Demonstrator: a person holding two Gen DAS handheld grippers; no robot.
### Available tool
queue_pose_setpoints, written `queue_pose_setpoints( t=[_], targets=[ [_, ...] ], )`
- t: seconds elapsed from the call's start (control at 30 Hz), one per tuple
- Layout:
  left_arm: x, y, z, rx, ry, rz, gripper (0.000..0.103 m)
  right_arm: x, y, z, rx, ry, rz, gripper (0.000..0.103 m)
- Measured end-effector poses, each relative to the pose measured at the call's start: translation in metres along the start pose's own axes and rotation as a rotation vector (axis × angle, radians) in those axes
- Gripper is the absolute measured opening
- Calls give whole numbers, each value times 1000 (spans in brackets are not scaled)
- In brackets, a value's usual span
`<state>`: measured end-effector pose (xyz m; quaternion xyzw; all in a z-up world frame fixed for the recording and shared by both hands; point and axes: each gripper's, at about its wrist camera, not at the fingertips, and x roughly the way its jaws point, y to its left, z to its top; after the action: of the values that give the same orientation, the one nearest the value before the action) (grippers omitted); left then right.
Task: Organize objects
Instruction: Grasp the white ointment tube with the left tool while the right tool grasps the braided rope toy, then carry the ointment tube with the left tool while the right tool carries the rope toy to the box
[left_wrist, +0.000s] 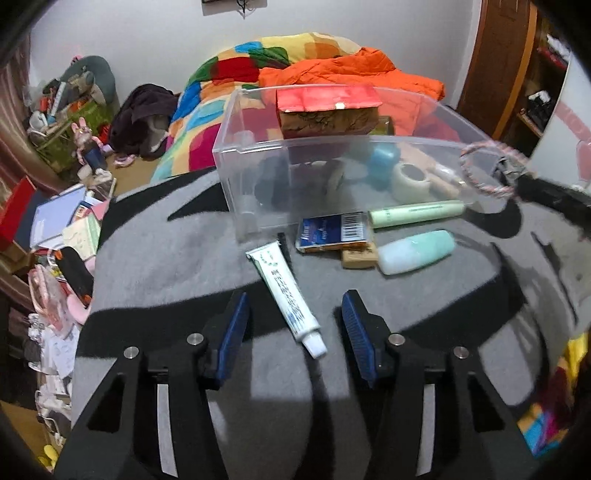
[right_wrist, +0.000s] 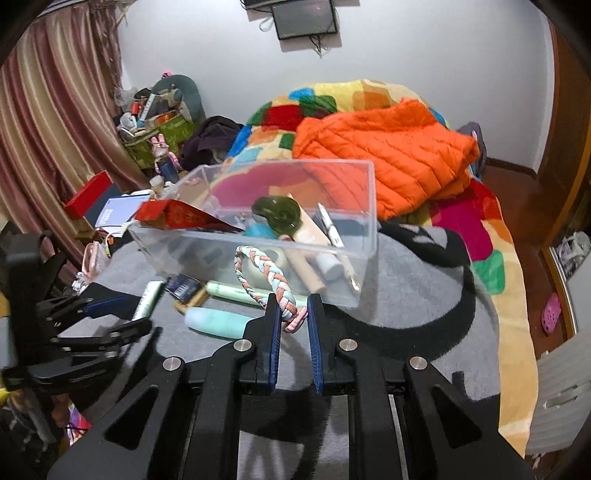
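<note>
Pinching a braided loop (right_wrist: 266, 280) between nearly closed fingers (right_wrist: 272, 325) of the right gripper (right_wrist: 292, 317), held up just before the near wall of the clear box (right_wrist: 365, 236). Straddling a white tube (left_wrist: 287, 295) with spread fingers (left_wrist: 234, 332) of the left gripper (left_wrist: 293, 332), pads not touching it. Lying farther on the grey blanket (left_wrist: 166, 266), near the box front: blue packet (left_wrist: 332, 232), mint bottle (left_wrist: 415, 251), pale green tube (left_wrist: 417, 212). Beyond, orange jacket (right_wrist: 388, 147) on the bed.

A lived-in home bedroom: a bed (right_wrist: 480, 236) under a patchwork blanket (right_wrist: 332, 103), pink curtains (right_wrist: 48, 122), and cluttered belongings piled by the wall.
</note>
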<state>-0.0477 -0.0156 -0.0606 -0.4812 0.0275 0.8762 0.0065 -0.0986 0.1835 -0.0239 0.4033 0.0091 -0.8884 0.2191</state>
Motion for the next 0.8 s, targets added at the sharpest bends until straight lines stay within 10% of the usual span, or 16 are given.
queue_pose_setpoints(
  t=[0.17,0.8],
  targets=[
    [4,12,-5,-34,-2,5,16,-14,5,6,-10,-42,14,13],
    [-72,36,29,-81,-260,-23,15,-17,0,50,36,-131,37,13]
  ],
)
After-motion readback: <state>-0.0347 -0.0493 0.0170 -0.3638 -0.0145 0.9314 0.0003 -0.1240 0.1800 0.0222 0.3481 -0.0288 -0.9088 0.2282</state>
